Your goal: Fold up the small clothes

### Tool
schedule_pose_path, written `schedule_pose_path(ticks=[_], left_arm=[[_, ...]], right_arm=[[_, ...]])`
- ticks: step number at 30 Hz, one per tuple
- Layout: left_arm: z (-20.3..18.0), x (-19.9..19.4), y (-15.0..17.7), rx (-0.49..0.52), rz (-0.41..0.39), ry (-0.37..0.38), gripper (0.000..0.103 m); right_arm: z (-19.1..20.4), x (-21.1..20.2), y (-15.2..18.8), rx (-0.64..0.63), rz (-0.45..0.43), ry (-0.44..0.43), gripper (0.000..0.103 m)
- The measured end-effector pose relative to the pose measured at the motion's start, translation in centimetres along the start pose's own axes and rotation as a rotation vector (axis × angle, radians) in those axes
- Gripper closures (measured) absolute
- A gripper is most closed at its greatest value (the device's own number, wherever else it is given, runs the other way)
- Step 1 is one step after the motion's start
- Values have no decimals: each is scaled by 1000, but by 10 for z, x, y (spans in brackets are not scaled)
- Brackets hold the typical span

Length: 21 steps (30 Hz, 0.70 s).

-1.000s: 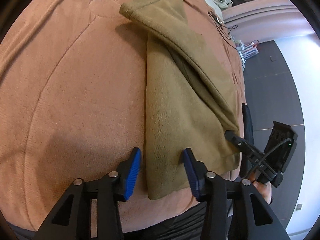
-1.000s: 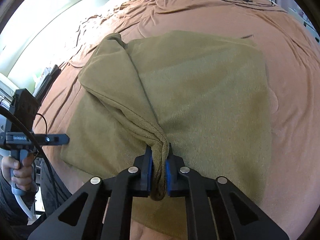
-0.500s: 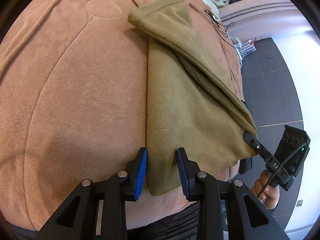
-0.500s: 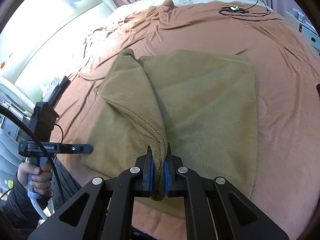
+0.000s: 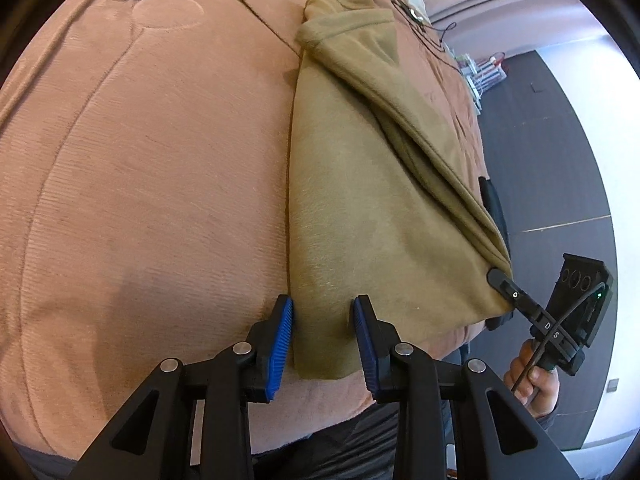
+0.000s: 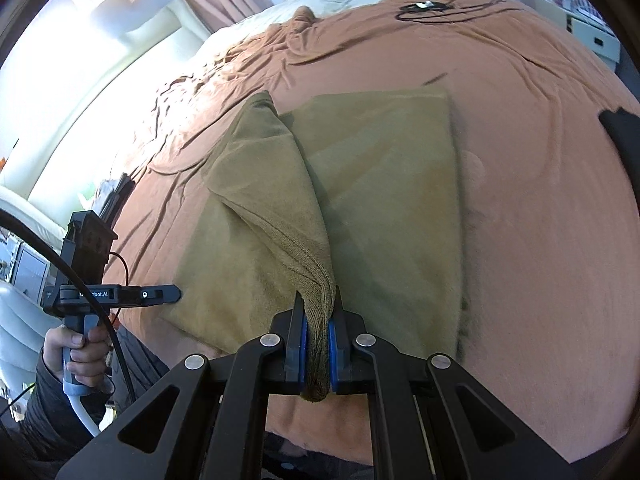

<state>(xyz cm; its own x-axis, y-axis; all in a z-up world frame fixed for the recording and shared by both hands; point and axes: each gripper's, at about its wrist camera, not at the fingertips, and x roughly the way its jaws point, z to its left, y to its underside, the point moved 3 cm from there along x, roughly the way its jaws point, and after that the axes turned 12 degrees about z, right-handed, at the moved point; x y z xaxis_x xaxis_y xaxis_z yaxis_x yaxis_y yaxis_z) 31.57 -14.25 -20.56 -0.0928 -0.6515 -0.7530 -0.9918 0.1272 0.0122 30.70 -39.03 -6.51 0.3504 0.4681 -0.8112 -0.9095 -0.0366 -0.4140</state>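
right gripper (image 6: pixel 318 354) is pinching the olive garment (image 6: pixel 384 208) cuff, its long axis running toward 12 o'clock, while left gripper (image 5: pixel 322 344) is closing astride the near corner.

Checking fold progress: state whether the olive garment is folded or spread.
Partly folded: the olive garment lies doubled, one flap lifted by the shut right gripper.

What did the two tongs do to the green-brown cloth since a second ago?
The left tongs have just been closing around the near corner of the cloth; whether the pads press it I cannot tell. The right tongs pulled the lifted flap further across, so the cloth looks narrower. The right tongs stay clamped on the flap's ribbed edge, and the cloth still lies on the brown blanket.
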Motion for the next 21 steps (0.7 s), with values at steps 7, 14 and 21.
schedule_pose_path(ticks=[7,14,21], left_arm=[[-5,7,1,15,11,-17,71],[-10,11,-1,26,13,-43,71],[-17,11,-2,29,16,-54,71]], right_arm=[[-19,1,11,33,-19,-1,99],[-34,10,20,72,-13,-27,99],[-43,6,30,79,-36,-47,99]])
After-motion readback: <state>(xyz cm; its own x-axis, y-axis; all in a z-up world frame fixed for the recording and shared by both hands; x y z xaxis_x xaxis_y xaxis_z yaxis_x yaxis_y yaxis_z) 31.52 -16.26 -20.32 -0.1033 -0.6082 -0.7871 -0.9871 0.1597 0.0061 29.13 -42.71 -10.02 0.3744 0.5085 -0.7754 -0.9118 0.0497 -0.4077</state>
